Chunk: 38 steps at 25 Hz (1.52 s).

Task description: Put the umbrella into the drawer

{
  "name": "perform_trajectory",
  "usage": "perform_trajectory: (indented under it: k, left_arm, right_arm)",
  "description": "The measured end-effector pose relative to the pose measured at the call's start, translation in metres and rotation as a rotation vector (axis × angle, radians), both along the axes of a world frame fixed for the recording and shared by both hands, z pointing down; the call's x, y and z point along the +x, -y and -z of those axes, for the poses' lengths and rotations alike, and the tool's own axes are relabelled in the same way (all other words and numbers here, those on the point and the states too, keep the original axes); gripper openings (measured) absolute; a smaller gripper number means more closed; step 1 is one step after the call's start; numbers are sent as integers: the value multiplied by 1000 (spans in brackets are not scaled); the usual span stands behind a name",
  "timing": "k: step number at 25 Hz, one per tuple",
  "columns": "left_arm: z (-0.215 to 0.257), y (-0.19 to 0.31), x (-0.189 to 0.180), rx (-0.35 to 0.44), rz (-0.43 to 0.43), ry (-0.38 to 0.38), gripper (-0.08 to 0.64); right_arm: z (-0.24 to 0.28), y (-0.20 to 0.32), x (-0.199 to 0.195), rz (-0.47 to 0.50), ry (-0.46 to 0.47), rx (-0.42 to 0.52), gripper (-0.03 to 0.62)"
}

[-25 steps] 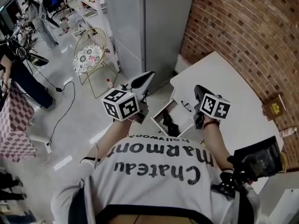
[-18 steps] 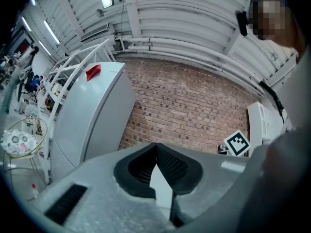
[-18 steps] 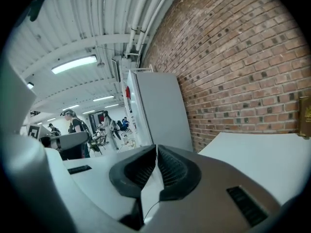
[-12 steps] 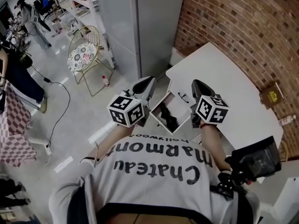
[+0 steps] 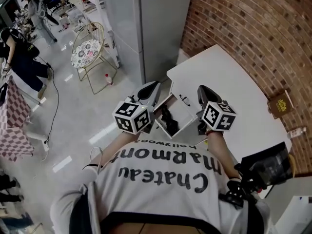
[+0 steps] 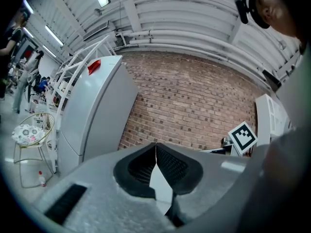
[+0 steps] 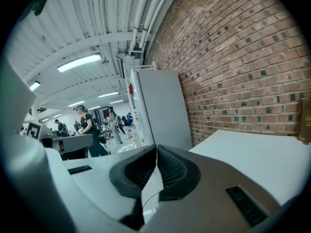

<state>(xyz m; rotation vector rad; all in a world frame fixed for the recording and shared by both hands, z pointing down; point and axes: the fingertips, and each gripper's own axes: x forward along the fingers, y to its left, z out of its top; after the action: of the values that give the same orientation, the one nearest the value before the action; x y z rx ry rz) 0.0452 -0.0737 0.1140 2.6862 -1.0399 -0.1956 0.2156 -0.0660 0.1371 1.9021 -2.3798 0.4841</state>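
Observation:
The white drawer [image 5: 184, 112] stands pulled out from the white table [image 5: 234, 91], with a dark handle on its front. A black folded umbrella [image 5: 168, 121] lies inside it. My left gripper [image 5: 148, 89] hovers just left of the drawer, its pads [image 6: 167, 165] pressed together with nothing between them. My right gripper [image 5: 204, 93] hangs at the drawer's right side over the table edge, shut and empty as well, pads [image 7: 167, 166] touching. Neither gripper view shows the umbrella or the drawer.
A tall grey cabinet [image 5: 151, 28] stands behind the drawer, against a brick wall [image 5: 253, 28]. A small brown box [image 5: 279, 104] sits on the table's far right. A wire chair with a floral cushion [image 5: 87, 52] and people stand on the floor at the left.
Both grippers have shifted a little beside the drawer, the left one sinking lower. Their jaws stay shut. The umbrella lies in the drawer throughout.

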Motion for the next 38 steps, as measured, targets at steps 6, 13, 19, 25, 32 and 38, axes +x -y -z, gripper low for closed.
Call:
perform_trajectory:
  k: [6,13,19,25,32,38]
  left_arm:
    - [-26,-30,32,-67,28,-12,17]
    - [-37,-57,53,-95,98,-13,17]
    - [-51,-74,60,-125,150,2,17]
    - [-63,-89,70,-165,168,0,17]
    - [-77,-106,89,-190,182,8,17]
    - [-82,-116,99,-189,200,11,17]
  right_arm:
    - [-19,-18,28,64,47,-56,18]
    - [-37,-38,48,144,10,-103,15]
    - [-50,-53,52,200,-70,-110,14]
    - [-64,-66,56,252,-98,-142,14]
    - [-80,-81,74,273,-30,-185,14]
    - [-86,-89,87,284,-34,-182,14]
